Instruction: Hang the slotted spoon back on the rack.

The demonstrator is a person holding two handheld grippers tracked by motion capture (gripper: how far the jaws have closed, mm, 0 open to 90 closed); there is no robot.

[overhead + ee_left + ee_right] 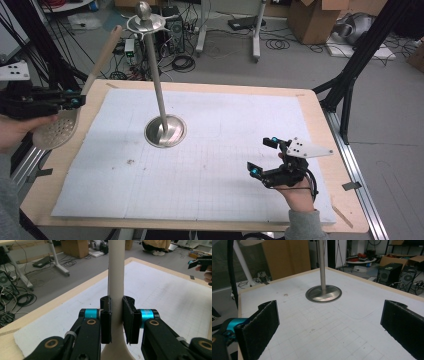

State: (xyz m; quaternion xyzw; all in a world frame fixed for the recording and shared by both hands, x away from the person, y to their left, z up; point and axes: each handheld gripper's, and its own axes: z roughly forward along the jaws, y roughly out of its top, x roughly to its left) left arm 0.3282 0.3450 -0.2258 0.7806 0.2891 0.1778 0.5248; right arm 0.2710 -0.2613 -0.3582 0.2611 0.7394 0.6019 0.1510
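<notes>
Beige slotted spoon (60, 127), perforated bowl low, handle angled upward, off the table's left edge

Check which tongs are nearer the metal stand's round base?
Right, narrowly. The right tongs hang open over the mat, right of and nearer the person than the base. The left tongs, shut on the slotted spoon, sit past the table's left edge.

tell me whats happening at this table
A person holds a gripper in each hand. The left gripper is shut on the handle of a beige slotted spoon, held off the table's left edge with the handle pointing up and away. The right gripper rests open and empty over the white mat, near the front right. A metal utensil stand with hooks on top stands on the mat; nothing hangs on it yet.
</notes>
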